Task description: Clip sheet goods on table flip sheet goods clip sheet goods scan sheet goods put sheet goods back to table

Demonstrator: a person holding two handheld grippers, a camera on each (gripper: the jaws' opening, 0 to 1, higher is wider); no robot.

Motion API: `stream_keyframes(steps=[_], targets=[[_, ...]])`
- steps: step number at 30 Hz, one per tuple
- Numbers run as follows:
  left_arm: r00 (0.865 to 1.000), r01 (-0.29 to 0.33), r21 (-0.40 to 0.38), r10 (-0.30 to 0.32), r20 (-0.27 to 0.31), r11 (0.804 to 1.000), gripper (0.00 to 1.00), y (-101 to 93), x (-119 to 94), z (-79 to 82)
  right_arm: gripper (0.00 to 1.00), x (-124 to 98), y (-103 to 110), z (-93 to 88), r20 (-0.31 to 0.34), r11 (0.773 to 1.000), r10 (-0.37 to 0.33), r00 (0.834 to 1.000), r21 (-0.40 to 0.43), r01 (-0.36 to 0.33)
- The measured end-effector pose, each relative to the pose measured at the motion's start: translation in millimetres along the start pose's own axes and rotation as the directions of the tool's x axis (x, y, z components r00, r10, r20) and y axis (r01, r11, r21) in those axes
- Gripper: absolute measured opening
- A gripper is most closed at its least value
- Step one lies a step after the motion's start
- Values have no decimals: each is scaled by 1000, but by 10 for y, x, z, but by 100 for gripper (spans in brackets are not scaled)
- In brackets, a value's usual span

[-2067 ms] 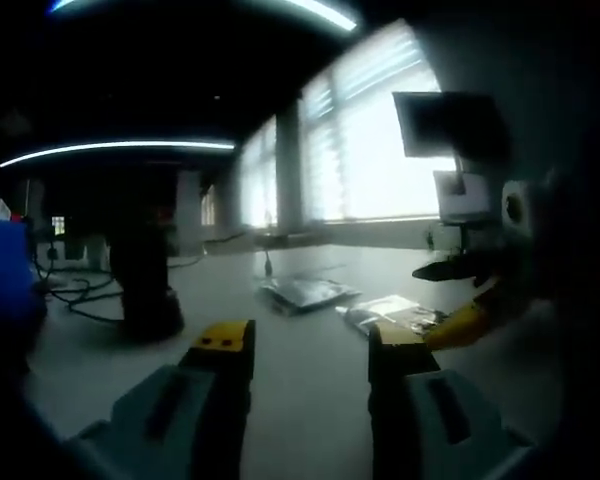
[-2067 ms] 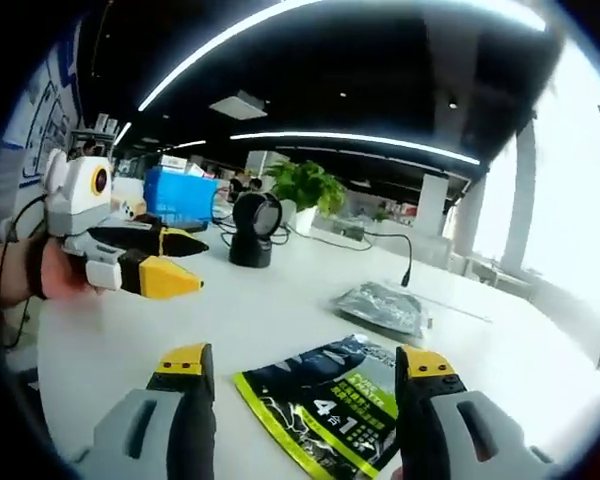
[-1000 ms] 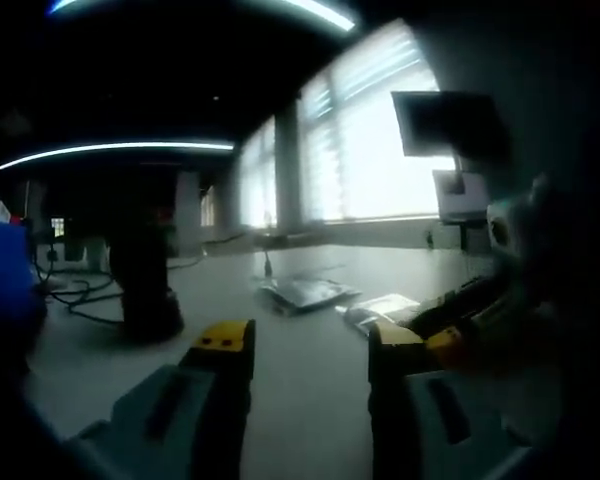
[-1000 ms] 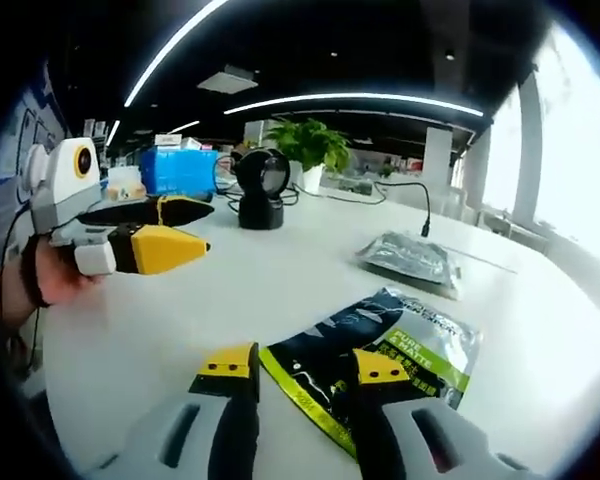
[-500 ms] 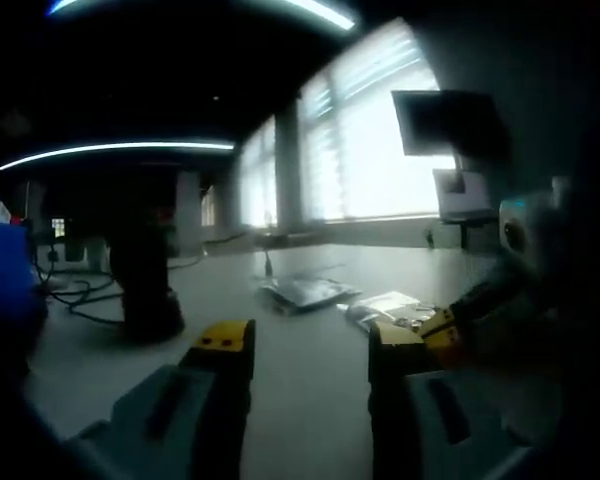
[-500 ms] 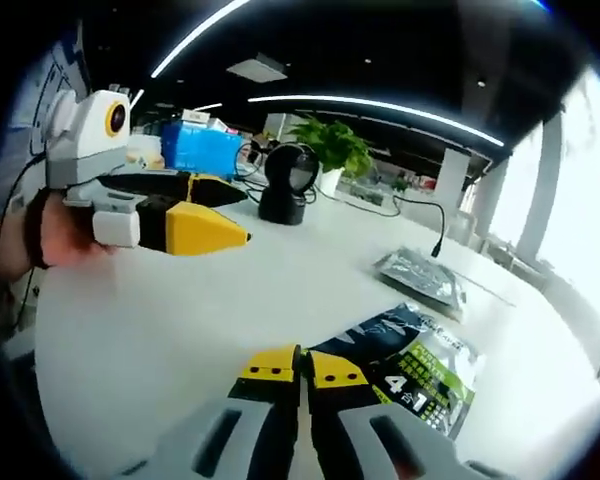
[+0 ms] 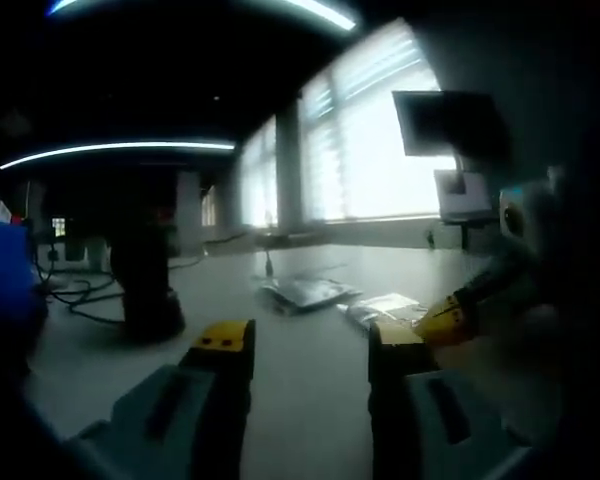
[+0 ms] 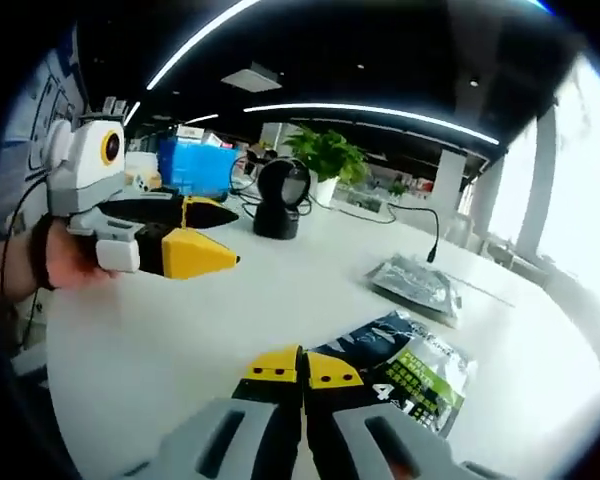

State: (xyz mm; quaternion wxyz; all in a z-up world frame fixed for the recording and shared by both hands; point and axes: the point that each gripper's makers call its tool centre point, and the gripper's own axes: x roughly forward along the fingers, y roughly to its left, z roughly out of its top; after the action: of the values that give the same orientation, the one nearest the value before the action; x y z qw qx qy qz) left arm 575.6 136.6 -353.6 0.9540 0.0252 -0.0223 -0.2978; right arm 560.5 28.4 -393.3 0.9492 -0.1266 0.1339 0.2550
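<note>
A dark green printed pouch lies on the white table, its near corner caught between my right gripper's shut jaws. In the left gripper view the same pouch is a pale flat sheet, with the right gripper reaching it from the right. My left gripper stands open over bare table, nothing between its fingers. A hand holds the left gripper at the left of the right gripper view, apart from the pouch. A black stand scanner rises farther back.
A silver pouch lies beyond the green one, also seen as the silver pouch. A blue box, a plant and a cable sit at the far edge. The scanner and a monitor show in the left gripper view.
My right gripper came down over the green pouch's corner and went from wide open to shut on it. The left gripper stayed still and open.
</note>
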Motion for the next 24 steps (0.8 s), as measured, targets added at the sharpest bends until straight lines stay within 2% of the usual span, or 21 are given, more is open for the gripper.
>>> stream_keyframes(steps=[3, 14, 18, 21, 24], targets=[[1000, 2, 0, -2, 1, 1000, 38, 3, 7, 1, 0, -38, -40, 70, 21, 997, 14, 1000, 81, -16], [1000, 1, 0, -1, 2, 1000, 38, 9, 8, 3, 0, -210, -232, 357, 108, 986, -19, 994, 169, 0], [1000, 2, 3, -2, 1, 1000, 38, 5, 12, 0, 0, -305, -345, 550, 177, 959, -31, 984, 283, -21], [1000, 4, 3, -4, 2, 1000, 38, 0, 12, 3, 0, -369, -460, 618, 196, 953, -44, 980, 303, -17], [1000, 4, 4, -4, 1, 1000, 38, -2, 11, 1, 0, -417, -558, 672, 217, 937, -59, 974, 349, -21]])
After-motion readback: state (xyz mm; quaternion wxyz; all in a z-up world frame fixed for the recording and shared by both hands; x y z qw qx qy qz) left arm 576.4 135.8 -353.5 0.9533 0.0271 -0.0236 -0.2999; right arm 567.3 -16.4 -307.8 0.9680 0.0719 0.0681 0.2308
